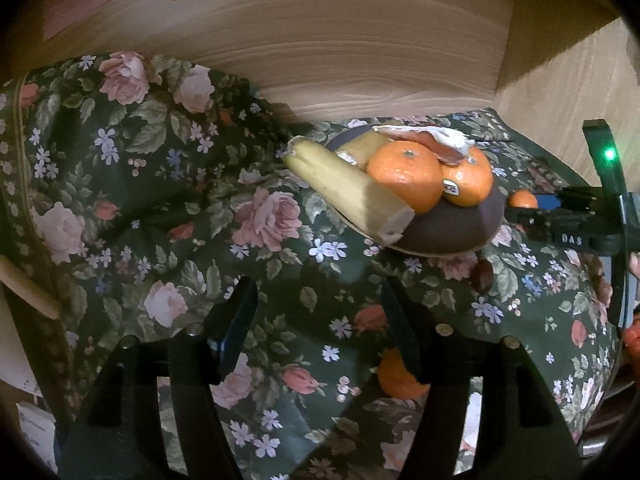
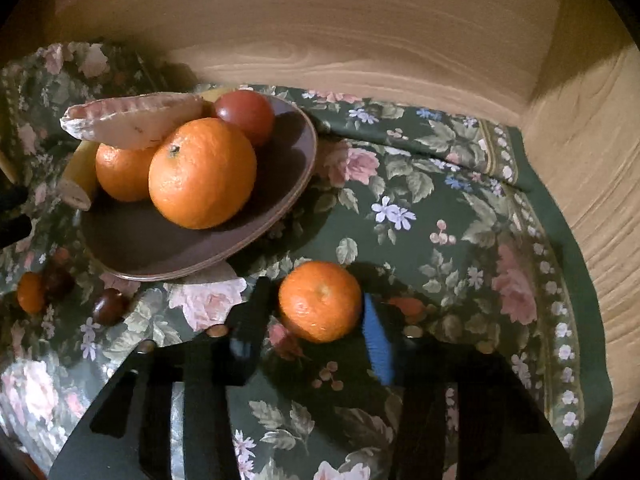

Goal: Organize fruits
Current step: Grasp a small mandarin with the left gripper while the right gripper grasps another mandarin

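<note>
A brown plate on the floral cloth holds two mandarins, a red tomato, a peeled pale wedge and yellow banana pieces. The plate also shows in the left wrist view. My right gripper is open, its jaws on either side of a loose mandarin on the cloth, with gaps showing. My left gripper is open and empty over the cloth, in front of the plate. Another mandarin lies by its right finger.
A small mandarin and two dark chestnut-like fruits lie on the cloth left of the plate. A wooden wall runs behind and to the right. The green floral cloth is rumpled at the back left.
</note>
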`<control>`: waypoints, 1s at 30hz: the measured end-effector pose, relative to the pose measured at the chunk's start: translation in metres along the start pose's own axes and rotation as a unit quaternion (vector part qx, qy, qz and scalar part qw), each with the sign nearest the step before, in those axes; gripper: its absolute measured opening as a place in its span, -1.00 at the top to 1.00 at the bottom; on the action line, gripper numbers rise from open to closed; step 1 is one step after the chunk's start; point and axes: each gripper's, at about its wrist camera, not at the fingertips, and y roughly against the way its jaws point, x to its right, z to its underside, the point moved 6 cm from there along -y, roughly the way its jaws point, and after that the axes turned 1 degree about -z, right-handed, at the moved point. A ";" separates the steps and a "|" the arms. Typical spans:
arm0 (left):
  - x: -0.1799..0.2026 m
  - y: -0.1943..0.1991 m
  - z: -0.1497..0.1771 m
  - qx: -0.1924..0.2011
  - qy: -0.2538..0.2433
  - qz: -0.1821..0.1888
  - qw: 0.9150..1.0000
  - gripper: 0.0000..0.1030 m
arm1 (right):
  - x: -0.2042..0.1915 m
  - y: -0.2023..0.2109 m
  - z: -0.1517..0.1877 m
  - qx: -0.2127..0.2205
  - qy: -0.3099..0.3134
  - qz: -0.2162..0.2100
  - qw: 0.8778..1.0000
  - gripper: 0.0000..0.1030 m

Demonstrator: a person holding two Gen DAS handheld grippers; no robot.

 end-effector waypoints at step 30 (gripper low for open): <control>0.046 0.001 0.054 -0.037 -0.024 0.043 0.998 0.33 | -0.048 0.070 0.018 0.091 0.017 -0.043 0.995 0.33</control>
